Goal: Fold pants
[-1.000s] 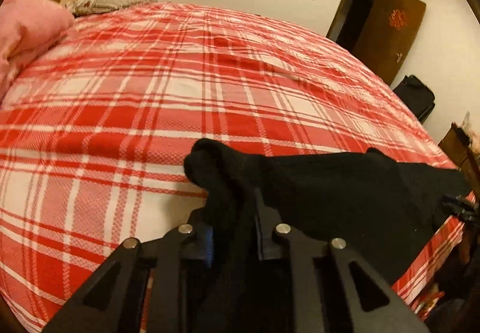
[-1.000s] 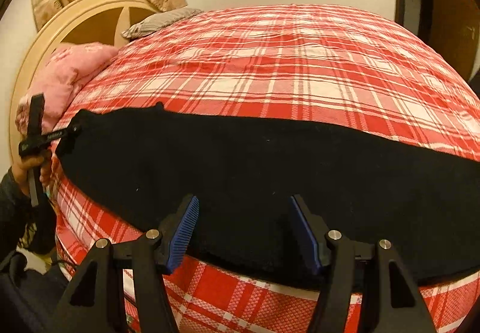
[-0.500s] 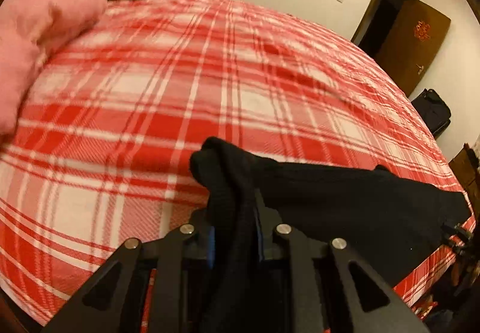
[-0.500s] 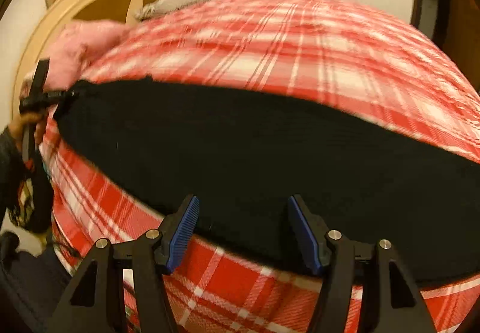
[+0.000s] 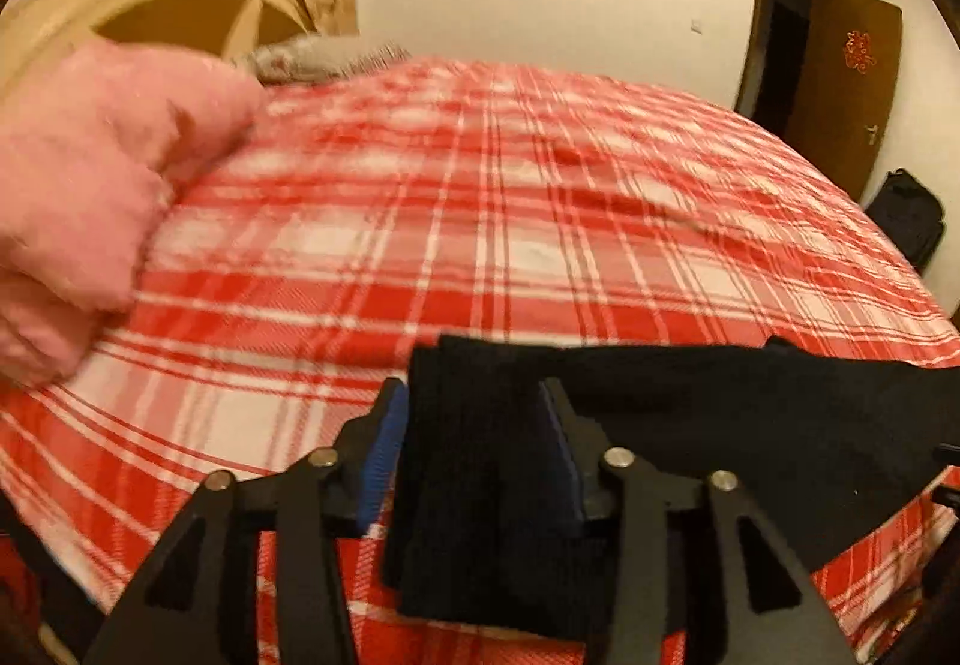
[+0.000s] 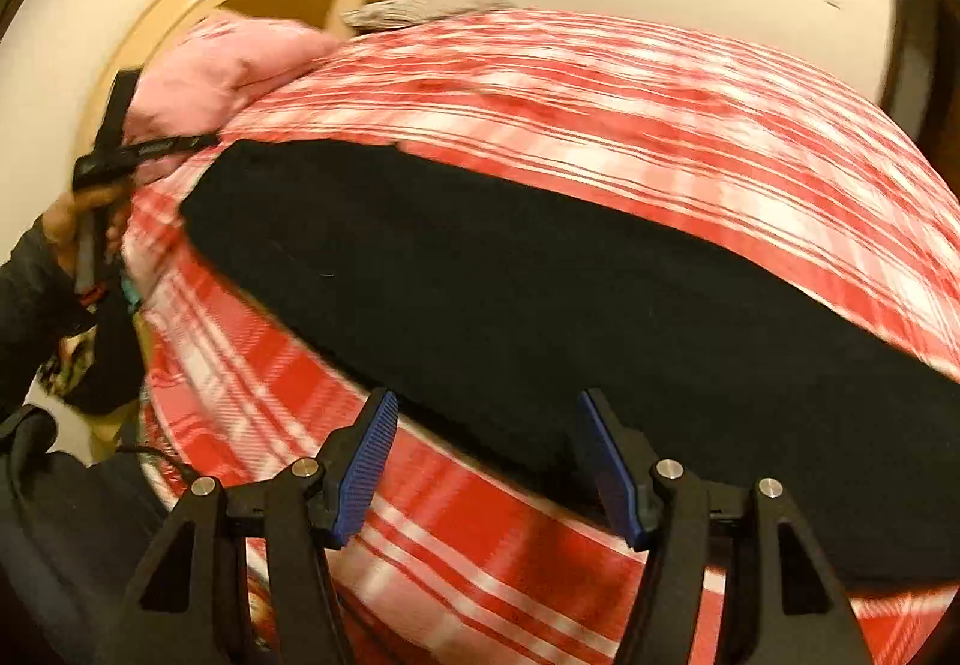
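left gripper point(image 5: 474, 443) jaws opening, black pants point(image 5: 690, 413) end now loose between them

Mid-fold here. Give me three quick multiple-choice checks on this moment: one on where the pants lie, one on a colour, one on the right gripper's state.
1. Where do the pants lie?
A. along the near edge of the bed
B. on the pink bedding
C. on the floor

2. What colour is the bedspread?
A. blue stripes
B. red and white plaid
C. plain grey

3. How is the right gripper?
A. shut on the pants
B. shut on nothing
C. open, pads clear of the cloth

Answers:
1 A, the black cloth stretches along the bed's near side, clear of the pink bedding.
2 B, red and white checks cover the bed.
3 C, both blue pads stand wide apart with nothing pinched between them.
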Tool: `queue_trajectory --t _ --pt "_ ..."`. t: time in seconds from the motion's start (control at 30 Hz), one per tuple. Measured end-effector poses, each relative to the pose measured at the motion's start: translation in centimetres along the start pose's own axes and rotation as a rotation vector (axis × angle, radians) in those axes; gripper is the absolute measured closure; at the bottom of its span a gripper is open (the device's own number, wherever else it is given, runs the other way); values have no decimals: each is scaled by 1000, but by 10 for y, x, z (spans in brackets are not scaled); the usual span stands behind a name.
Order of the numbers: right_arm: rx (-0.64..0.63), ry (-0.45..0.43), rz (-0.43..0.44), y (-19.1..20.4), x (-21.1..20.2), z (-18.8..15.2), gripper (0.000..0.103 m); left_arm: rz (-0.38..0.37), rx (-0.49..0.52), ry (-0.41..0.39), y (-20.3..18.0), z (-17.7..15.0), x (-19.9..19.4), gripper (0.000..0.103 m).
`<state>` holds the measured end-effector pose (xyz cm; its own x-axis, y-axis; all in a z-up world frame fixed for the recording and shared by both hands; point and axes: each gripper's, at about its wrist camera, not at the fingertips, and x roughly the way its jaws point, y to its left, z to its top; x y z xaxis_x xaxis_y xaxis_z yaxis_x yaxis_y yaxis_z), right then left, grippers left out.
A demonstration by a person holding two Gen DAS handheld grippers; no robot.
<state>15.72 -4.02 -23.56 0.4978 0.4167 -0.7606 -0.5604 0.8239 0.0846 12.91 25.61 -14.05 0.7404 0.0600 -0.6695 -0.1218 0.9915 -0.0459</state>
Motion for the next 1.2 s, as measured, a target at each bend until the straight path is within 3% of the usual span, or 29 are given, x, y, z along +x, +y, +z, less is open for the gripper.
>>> queue_trajectory --t 0.07,0.13,0.27,0.33,0.5,0.67,0.77,0.83,0.9,1.1,1.2 --pt "-15 110 -11 6 26 -3 39 18 23 -24 -12 3 -9 48" --pt "-25 80 -35 10 25 -4 39 -13 42 -36 -26 4 -14 46" --pt "32 6 7 -4 -7 -1 39 -117 145 -18 -74 -1 -17 46" --pt "79 -42 -37 -21 -27 -2 39 -150 209 -4 -101 -4 -14 45" --pt "289 -141 -193 -93 -83 -17 39 -262 325 35 -164 -11 -7 44" --pt "581 -254 -363 -188 -160 -57 39 -322 394 69 -211 -22 2 43" --pt "750 -308 -440 -233 -198 -85 39 -322 415 94 -230 -29 7 43" --pt "825 -321 -499 -253 -216 -101 39 -311 426 104 -241 -35 8 35" --pt "881 -334 -525 -265 -228 -117 39 -311 431 114 -245 -38 8 35" --pt "974 -302 -449 -286 -220 -147 39 -293 431 148 -252 -45 15 34" --pt "931 -296 -479 -281 -214 -143 39 -282 432 169 -254 -49 20 34"
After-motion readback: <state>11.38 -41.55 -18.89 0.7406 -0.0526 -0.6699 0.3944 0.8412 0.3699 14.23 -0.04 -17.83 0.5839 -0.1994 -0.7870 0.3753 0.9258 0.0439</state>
